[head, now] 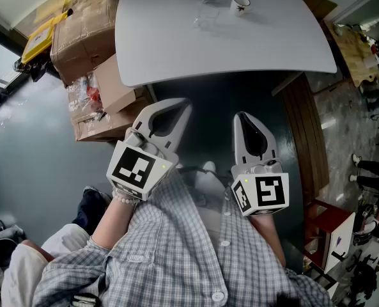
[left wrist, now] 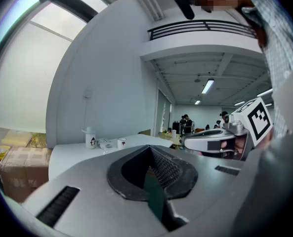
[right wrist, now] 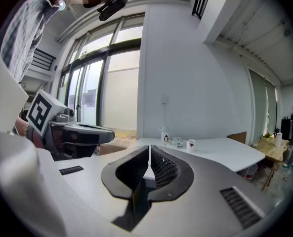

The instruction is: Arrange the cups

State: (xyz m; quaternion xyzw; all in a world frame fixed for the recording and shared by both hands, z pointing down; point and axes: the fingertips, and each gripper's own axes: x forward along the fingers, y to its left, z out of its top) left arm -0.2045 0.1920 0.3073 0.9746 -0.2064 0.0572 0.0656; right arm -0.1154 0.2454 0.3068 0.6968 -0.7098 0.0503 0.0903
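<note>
Hanging well short of the surface, left gripper and right gripper showed jaws pressed together, empty; cups sat at its far edge, so stepping closer and opening up looked needed first.

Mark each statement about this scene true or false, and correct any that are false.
1. The left gripper and the right gripper both have their jaws together, with nothing between them. True.
2. The right gripper holds the mug. False: the mug stands on the white table, far from both grippers.
3. Cardboard boxes are stacked beside the table, on the person's left. True.
4. The left gripper hangs over the tabletop. False: both grippers are short of the table's near edge, close to the person's body.
</note>
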